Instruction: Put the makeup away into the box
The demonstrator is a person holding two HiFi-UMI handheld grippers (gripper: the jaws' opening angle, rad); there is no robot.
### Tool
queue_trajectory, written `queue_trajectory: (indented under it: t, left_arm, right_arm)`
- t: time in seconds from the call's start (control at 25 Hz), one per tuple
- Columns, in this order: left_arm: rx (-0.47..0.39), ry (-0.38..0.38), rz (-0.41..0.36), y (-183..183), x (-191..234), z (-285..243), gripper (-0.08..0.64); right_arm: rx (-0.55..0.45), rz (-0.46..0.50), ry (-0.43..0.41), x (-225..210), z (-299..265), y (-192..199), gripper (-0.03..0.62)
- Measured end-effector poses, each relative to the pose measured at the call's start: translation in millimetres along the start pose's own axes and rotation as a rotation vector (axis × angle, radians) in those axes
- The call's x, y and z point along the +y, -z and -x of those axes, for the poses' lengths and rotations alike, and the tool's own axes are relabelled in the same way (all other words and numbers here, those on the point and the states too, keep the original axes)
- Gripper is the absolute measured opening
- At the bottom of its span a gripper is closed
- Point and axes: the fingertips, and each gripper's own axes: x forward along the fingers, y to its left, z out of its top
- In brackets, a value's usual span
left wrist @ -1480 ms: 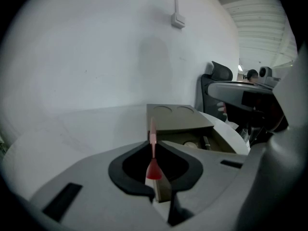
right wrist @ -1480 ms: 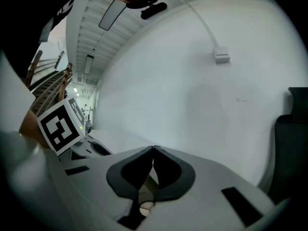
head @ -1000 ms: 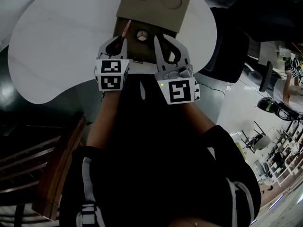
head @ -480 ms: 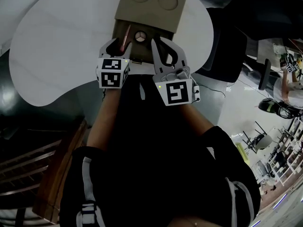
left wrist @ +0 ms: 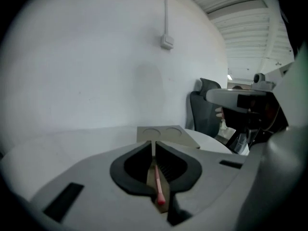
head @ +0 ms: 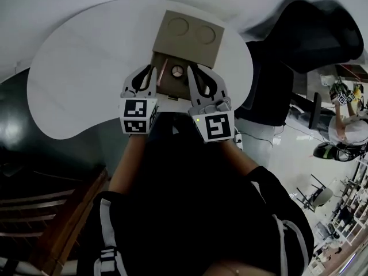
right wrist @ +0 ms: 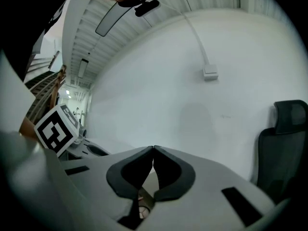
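Table (head: 80, 79): white, bare on its left part; no loose makeup shows on it in the head view.

Left gripper (head: 149, 69): over the near-left corner of the box. Its jaws are closing, and in the left gripper view (left wrist: 154, 142) the tips all but meet with nothing between them. It holds nothing.

Pencil (head: 163, 72): pink, lying inside the box just right of the left jaws. The left gripper view shows it through the gap below the jaws (left wrist: 158, 184), resting on the brown floor, apart from the pads.

Box (head: 187, 36): cardboard, lid flap thrown back on the far side, two circles on the flap. A round case (head: 177, 71) lies inside, beside the pencil.

Right gripper (head: 193, 69): over the near-right part of the box. Its tips are pressed together (right wrist: 153, 148) and it is empty; the round case shows below them (right wrist: 139, 211).

Chair (head: 322, 27): dark, beyond the table's right edge, clear of the work.

Assessment: the makeup in sight is stowed, so the lid probably remains. Recommended: take both grippers straight up before moving sideways, so no jaw catches the near wall or drags the pencil. Confirm that the pencil lies wholly below the rim. Steady the box with one closed gripper and bring the flap over from its far edge with the other, slowly, since light cardboard is likely to slide.
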Motion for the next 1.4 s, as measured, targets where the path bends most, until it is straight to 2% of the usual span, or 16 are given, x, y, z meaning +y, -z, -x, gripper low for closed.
queue_trajectory:
  t: [0.24,0.48,0.6,0.68,0.84,1.12,1.4]
  left_arm:
    - [-0.179,-0.015,-0.064,-64,-1,42,0.008]
    - [-0.352,-0.06,-0.08,-126,-5,90,0.006]
    - [-0.411,-0.083,-0.063,-145,-4,109,0.007]
    - [-0.423,-0.102,-0.047,-149,-2,114,0.006]
    - [-0.417,-0.121,-0.052,-144,2,118,0.008]
    - [-0.385,-0.118,-0.051,-142,8,116,0.008]
    - [-0.43,-0.108,-0.056,-142,8,113,0.008]
  right_arm:
    - [-0.077,0.032,0.009,-3,9,-49,0.022]
    - [-0.152,0.076,0.027,-3,21,-93,0.023]
    - [-0.17,0.095,0.036,-6,26,-109,0.023]
    - [-0.17,0.092,0.026,-6,24,-112,0.021]
    - [-0.234,0.064,0.007,-2,19,-113,0.021]
    - [-0.21,0.063,-0.005,1,14,-114,0.021]
    - [-0.214,0.063,-0.009,-1,14,-110,0.021]
